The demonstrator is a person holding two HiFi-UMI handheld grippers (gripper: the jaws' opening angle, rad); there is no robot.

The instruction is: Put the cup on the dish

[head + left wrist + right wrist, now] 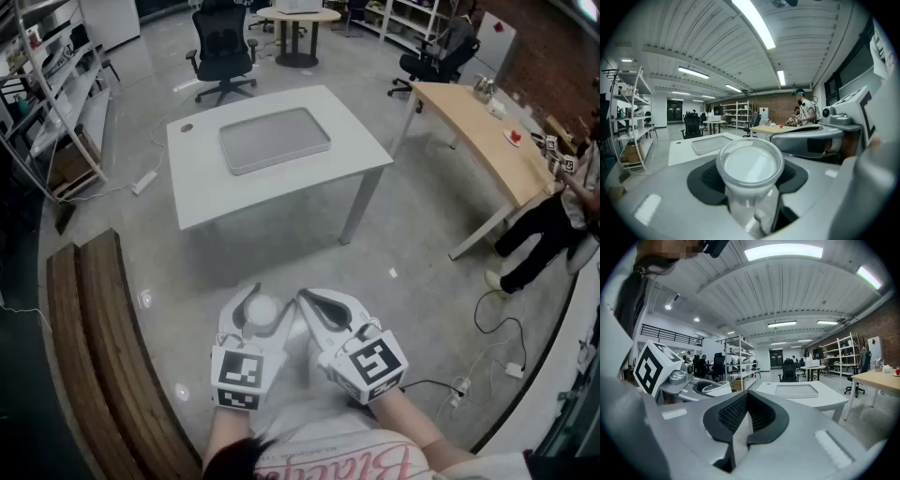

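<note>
A translucent white cup [262, 312] sits between the jaws of my left gripper [267, 302], which is shut on it close to my body. In the left gripper view the cup [749, 164] stands upright with the dark pads [705, 180] pressed on both sides of it. My right gripper [305, 298] is beside it, shut with nothing held; its pads [731, 416] meet at the tips. The dish, a shallow grey tray [274, 139], lies on the white table [206, 192] well ahead of both grippers, across bare floor.
A black office chair [223, 52] stands behind the white table. A wooden table [478, 131] and a person [553, 234] are at the right, a wooden bench [103, 347] and metal shelves [47, 84] at the left. Cables [497, 328] lie on the floor.
</note>
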